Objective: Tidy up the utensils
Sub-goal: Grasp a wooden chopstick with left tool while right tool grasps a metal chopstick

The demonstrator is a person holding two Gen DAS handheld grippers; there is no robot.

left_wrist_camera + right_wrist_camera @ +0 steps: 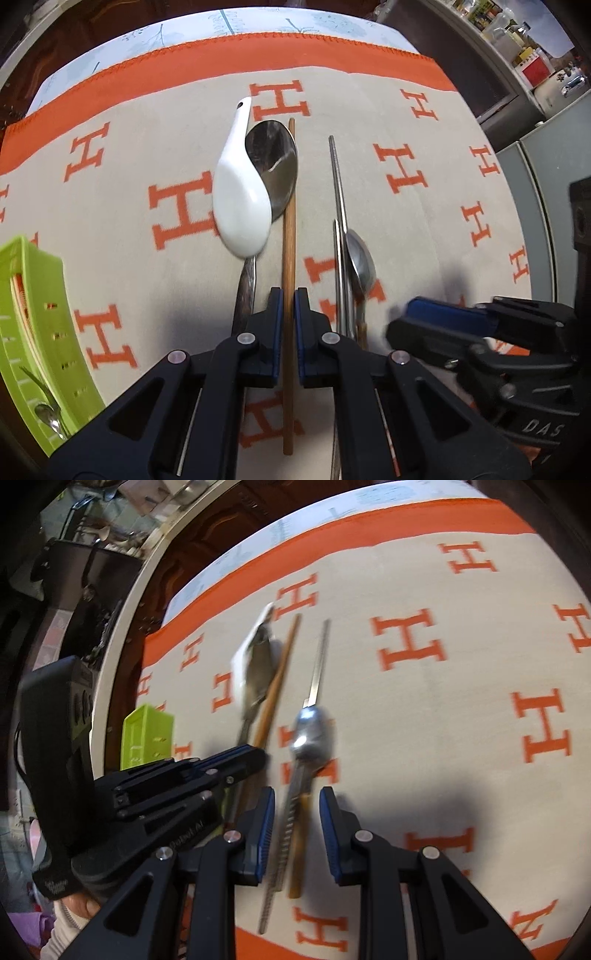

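Utensils lie side by side on the patterned cloth (110, 155); in the left wrist view the wooden chopstick (289, 236) is straddled by the left gripper (289, 306), its jaws nearly closed around the stick though contact cannot be told, and a square, firm pinch is advised before lifting toward the green basket (37, 332). In the right wrist view the right gripper (296, 805) is held partly open over the metal spoon (310, 734) and metal chopstick (317, 661), nothing being gripped.

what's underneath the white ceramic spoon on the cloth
The white ceramic spoon lies across the left side of a large metal spoon, whose dark handle emerges below it. The patterned cloth lies beneath both. The covered part of the metal bowl cannot be seen.
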